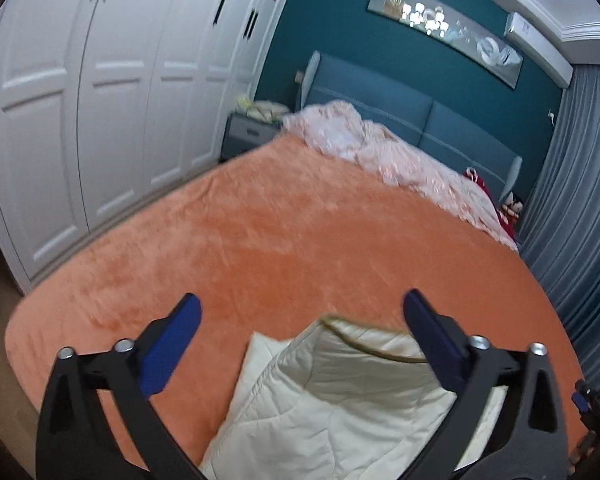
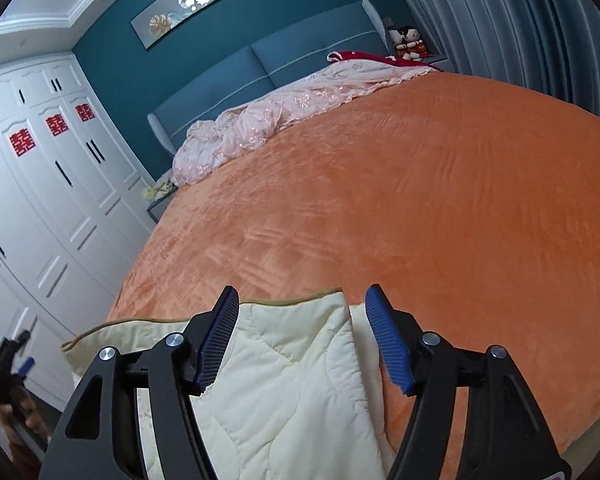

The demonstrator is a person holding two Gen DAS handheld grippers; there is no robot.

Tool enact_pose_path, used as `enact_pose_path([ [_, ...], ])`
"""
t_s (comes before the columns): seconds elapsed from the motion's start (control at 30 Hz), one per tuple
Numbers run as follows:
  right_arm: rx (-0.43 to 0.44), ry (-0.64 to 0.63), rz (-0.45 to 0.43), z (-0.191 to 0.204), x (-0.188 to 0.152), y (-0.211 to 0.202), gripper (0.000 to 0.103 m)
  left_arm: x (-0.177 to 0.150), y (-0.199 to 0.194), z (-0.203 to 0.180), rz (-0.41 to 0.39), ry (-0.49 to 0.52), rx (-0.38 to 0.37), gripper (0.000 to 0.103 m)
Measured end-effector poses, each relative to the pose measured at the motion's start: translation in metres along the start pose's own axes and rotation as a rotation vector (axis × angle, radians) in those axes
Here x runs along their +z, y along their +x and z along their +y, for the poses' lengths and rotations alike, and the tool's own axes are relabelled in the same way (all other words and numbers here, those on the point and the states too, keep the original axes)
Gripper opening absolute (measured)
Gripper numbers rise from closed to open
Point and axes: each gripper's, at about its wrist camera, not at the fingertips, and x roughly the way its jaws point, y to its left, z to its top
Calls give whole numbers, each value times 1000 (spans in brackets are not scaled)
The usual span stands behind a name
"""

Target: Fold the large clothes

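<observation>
Both tongs, left tongs (image 1: 302,314) and right tongs (image 2: 302,306), hang spread above the cream quilted garment (image 2: 284,380) (pinching nothing) on the bed (image 2: 440,220); a fold looks just laid, so next comes re-gripping an edge.

1. The left gripper (image 1: 302,316) angles downward, its blue-padded jaws spread wide and gripping nothing.
2. The right gripper (image 2: 302,312) tilts downward too, jaws parted, pads pressing on nothing.
3. A hand (image 2: 18,420) grips the left gripper's handle.
</observation>
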Motion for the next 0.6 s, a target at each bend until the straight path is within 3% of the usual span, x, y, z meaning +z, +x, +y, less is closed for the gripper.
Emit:
enact_pose_path([
  [0.1,-17,1,45,-3,-11,9,65,14,4,-8,36,71,55,97],
  [0.2,-26,18,69,-4,-21,20,65,15,19,-7,116,90,47,97],
  [0.43,-92,3,161,-2,-26,60,65,-35,92,16,404,35,2,94],
  [0.53,-126,5,187,-4,-23,81,65,-61,128,22,525,-20,-21,86],
  [0.6,-141,11,211,-5,-21,95,65,-73,148,25,581,-59,-39,73],
])
